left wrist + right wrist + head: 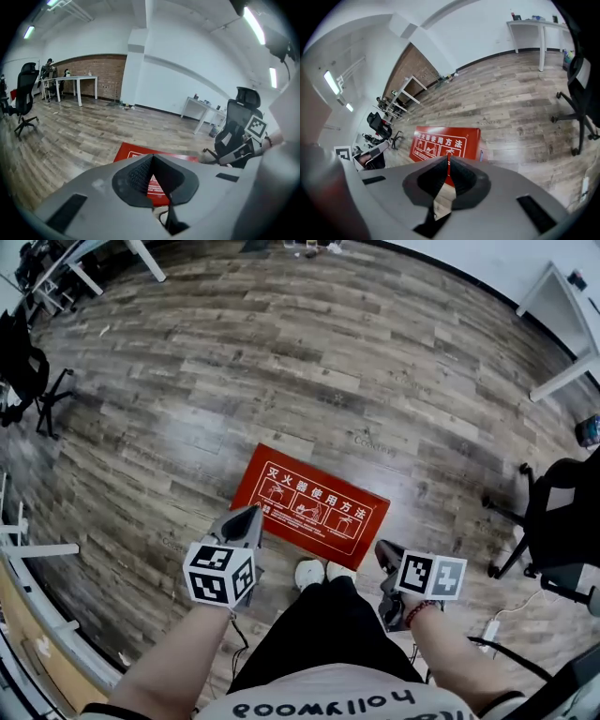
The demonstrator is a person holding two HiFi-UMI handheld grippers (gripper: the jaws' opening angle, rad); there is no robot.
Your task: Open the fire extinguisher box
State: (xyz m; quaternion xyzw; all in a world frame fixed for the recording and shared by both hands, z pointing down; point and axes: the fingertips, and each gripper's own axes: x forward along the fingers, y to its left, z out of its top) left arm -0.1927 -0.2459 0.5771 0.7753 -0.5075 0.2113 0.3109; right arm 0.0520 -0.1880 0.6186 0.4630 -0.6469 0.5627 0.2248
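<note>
The red fire extinguisher box (309,505) lies flat on the wooden floor with its lid closed and white instruction pictures facing up. My left gripper (251,513) hangs above the box's near left corner, jaws shut and empty. My right gripper (382,550) hovers off the box's near right corner, also shut with nothing in it. In the left gripper view the closed tips (152,157) meet over the box (133,151). In the right gripper view the closed jaws (448,160) point at the box (440,140) from above.
The person's white shoes (323,573) stand just in front of the box. A black office chair (562,521) is at the right, another (23,367) at the far left. A white power strip (489,629) with its cable lies on the floor at right. White desk legs (562,324) stand at the back right.
</note>
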